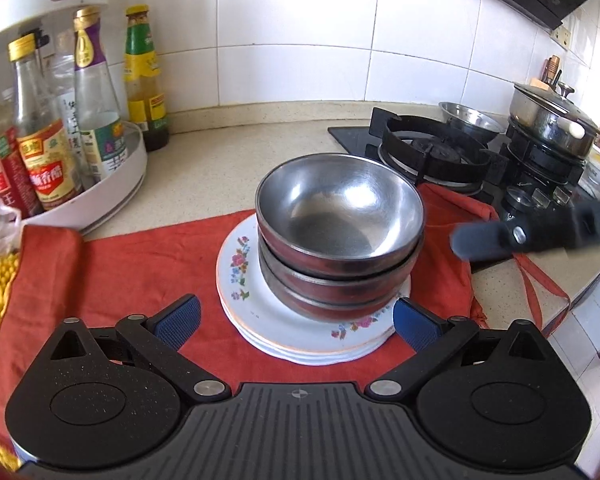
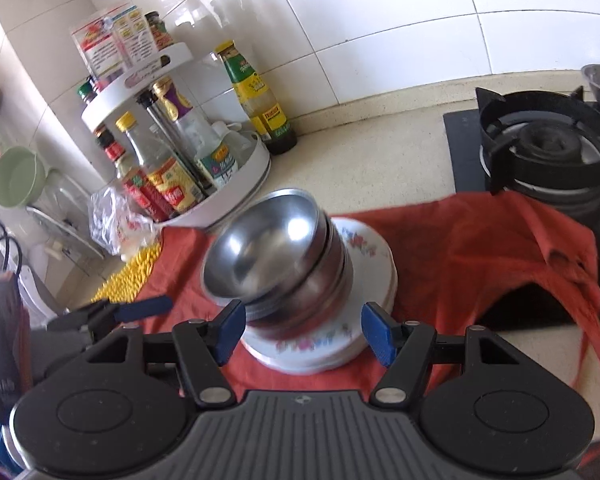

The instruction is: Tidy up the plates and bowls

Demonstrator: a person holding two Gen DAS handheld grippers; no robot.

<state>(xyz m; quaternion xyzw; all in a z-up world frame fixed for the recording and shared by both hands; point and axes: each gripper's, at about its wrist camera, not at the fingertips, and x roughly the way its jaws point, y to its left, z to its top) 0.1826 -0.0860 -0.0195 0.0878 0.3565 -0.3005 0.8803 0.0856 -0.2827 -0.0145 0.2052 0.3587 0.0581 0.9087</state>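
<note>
Bowls (image 1: 340, 232), three steel ones nested, sit on a stack of floral plates (image 1: 260, 320) on the red cloth (image 1: 120, 264) covering the surface (image 1: 220, 152). Left claw (image 1: 296, 320) and right claw (image 2: 303, 330) both stand released, empty, near the plates. Only the left view shows the lidded pot (image 1: 552, 116) on the stove; only the right view shows the green ladle (image 2: 18, 176).
</note>
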